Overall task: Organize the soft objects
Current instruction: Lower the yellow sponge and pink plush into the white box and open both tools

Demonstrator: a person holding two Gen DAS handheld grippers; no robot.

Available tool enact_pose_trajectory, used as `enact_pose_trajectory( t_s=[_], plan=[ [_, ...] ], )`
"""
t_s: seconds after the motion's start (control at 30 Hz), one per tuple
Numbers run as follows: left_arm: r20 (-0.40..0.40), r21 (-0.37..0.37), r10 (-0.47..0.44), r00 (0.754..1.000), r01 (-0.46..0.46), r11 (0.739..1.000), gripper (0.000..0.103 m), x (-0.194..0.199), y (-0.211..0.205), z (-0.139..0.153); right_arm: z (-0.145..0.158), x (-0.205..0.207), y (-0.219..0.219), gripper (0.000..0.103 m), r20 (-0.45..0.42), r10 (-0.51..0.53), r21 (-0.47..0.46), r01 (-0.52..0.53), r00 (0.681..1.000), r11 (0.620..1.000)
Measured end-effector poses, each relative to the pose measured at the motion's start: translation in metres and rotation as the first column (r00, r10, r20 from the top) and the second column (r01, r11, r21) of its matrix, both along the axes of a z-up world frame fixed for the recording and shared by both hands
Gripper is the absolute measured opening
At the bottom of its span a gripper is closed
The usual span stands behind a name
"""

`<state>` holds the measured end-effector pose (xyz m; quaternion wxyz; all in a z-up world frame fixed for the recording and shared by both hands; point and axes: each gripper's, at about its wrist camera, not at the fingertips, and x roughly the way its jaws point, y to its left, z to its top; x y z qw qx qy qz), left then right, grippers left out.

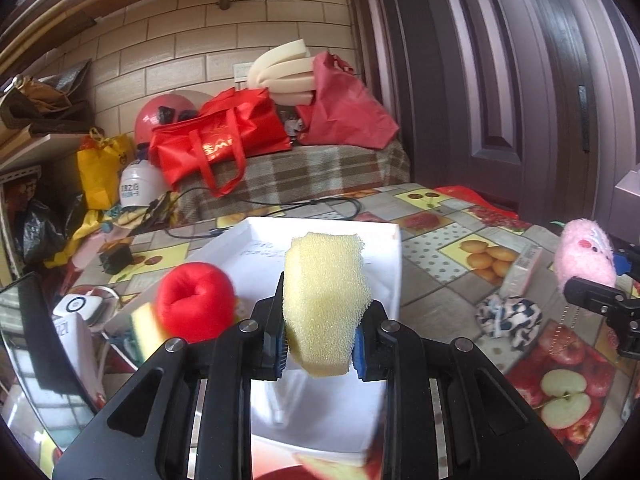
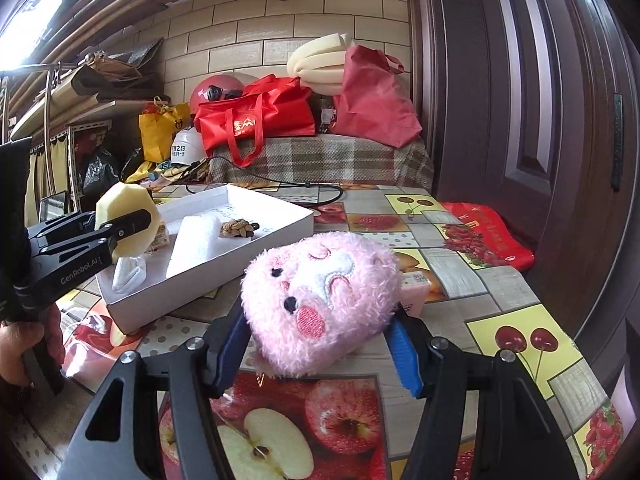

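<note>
My left gripper is shut on a pale yellow sponge and holds it above the white shallow box. It also shows in the right wrist view, with the sponge over the box's left end. My right gripper is shut on a pink plush toy above the fruit-print tablecloth, right of the box; the plush also shows in the left wrist view. In the box lie a red plush apple, a yellow-green sponge, a white cloth and a brown knot.
A black-and-white scrunchie and a small pink pack lie on the tablecloth right of the box. A black cable runs behind it. Red bags and foam sit on a plaid bench. A dark door stands at right.
</note>
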<state>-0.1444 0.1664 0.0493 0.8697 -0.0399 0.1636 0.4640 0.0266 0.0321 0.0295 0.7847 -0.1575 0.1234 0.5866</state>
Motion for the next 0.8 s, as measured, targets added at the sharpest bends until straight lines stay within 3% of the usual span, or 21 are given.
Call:
enact_pose_trajectory(
  t_s=[0.4,0.73,0.8],
  plan=[
    [0.012,-0.047,0.154,0.988,-0.153,0.987,0.024,-0.048,0.052,-0.006,-0.002,-0.016,0.023,0.063,-0.018,0.034,0.0,-0.034,0.999,0.999],
    [-0.035,-0.031,0.153,0.988,-0.154,0.988,0.024,-0.038,0.063,-0.007,-0.006,-0.055,0.078,0.063,-0.068,0.136,-0.006,-0.136,0.988,0.991],
    [-0.043,-0.064,0.143,0.989,-0.146,0.987,0.024,-0.035,0.072,-0.009,-0.007,-0.068,0.089,0.063,-0.066,0.165,-0.011,-0.166,0.984,0.986]
  ],
)
